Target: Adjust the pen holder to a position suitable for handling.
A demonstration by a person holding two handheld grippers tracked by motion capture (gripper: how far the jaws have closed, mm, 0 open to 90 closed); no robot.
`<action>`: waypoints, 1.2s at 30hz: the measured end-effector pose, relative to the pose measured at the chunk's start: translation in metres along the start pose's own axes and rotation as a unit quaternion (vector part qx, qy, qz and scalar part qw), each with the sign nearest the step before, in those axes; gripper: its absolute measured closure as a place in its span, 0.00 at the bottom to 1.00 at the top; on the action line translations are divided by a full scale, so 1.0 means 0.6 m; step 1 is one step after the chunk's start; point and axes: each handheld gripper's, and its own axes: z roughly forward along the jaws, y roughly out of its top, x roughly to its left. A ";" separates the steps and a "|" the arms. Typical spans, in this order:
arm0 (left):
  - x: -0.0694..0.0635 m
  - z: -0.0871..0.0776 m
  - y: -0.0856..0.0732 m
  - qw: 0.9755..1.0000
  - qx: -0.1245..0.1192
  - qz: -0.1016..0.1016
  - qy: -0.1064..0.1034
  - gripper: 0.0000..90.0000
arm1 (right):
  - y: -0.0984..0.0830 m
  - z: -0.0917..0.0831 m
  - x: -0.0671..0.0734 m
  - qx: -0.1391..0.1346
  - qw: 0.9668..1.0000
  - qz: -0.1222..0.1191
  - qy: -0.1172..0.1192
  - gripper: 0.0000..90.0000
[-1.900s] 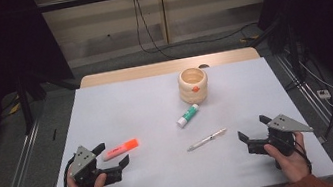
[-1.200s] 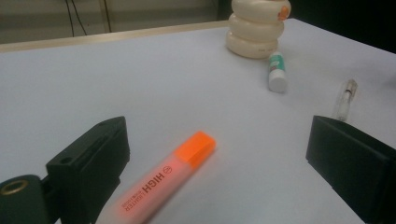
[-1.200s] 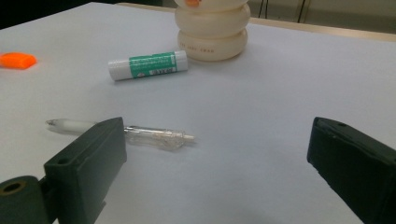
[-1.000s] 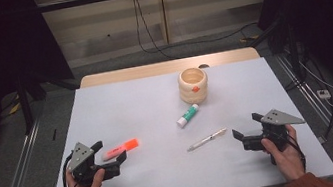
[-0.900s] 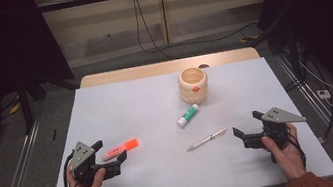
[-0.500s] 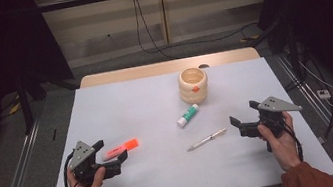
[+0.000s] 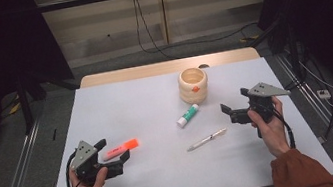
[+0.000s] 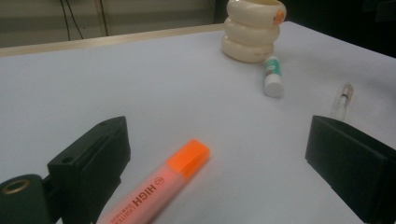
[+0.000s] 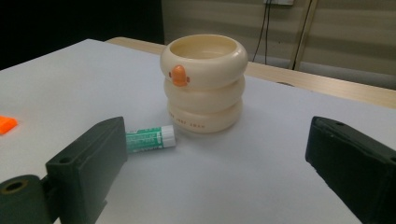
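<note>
An orange highlighter (image 7: 120, 149) (image 8: 177, 177) lies at the table's front left, its rear end between the jaws of my open left gripper (image 7: 112, 153) (image 8: 219, 140), which rests low on the table. My right gripper (image 7: 234, 102) (image 9: 217, 140) is held open on the right side, pointing at a cream ringed cup (image 7: 193, 85) (image 9: 204, 84) with an orange knob. A green-and-white glue stick (image 7: 187, 115) (image 9: 149, 138) lies just in front of the cup. A clear pen (image 7: 207, 139) (image 8: 343, 95) lies nearer the front, left of the right hand.
The white table (image 7: 145, 102) has a wooden strip along its far edge. Dark floor, rails and cables surround it. Open surface spreads between the highlighter and the cup (image 8: 253, 28), beside which the glue stick (image 8: 272, 77) lies.
My right gripper has moved away from the front edge and leftward, toward the cup and glue stick. The left gripper and all objects have stayed put.
</note>
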 end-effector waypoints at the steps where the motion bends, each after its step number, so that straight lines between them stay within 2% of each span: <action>1: 0.000 0.000 -0.001 1.000 -0.003 -0.004 0.001 0.07 | 0.002 0.003 0.000 0.000 1.000 -0.001 0.002 0.06; 4: 0.001 -0.002 -0.001 1.000 -0.003 -0.001 0.003 0.07 | 0.019 0.019 -0.001 0.004 1.000 -0.012 0.014 0.08; 7: 0.001 -0.004 -0.001 1.000 -0.005 -0.001 0.005 0.07 | 0.033 0.030 -0.002 0.004 1.000 -0.016 0.014 0.08; 13: 0.001 -0.005 -0.003 1.000 -0.005 -0.003 0.008 0.07 | 0.050 0.056 -0.011 0.009 1.000 -0.014 0.009 0.07; 16: 0.000 -0.007 -0.001 1.000 -0.005 0.003 0.008 0.07 | 0.054 0.065 -0.013 0.012 1.000 -0.012 0.009 0.07; 23: 0.000 -0.005 -0.002 1.000 -0.001 0.003 0.005 0.07 | 0.075 0.088 -0.011 0.009 1.000 -0.020 0.017 0.09; 26: 0.001 -0.004 -0.003 1.000 0.000 0.004 0.005 0.07 | 0.084 0.100 -0.011 0.018 0.999 -0.022 0.023 0.10; 30: 0.002 -0.005 -0.003 1.000 -0.001 0.002 0.003 0.07 | 0.097 0.115 -0.014 0.022 0.999 -0.028 0.014 0.14; 32: 0.003 -0.006 -0.003 1.000 -0.001 0.003 0.003 0.07 | 0.103 0.124 -0.017 0.022 0.999 -0.032 0.000 0.16; 34: 0.004 -0.008 -0.004 1.000 0.000 0.003 0.006 0.07 | 0.109 0.134 -0.021 0.030 0.999 -0.026 0.005 0.16; 36: 0.004 -0.010 -0.005 1.000 0.000 0.003 0.005 0.07 | 0.116 0.147 -0.027 0.037 0.999 -0.026 0.000 0.16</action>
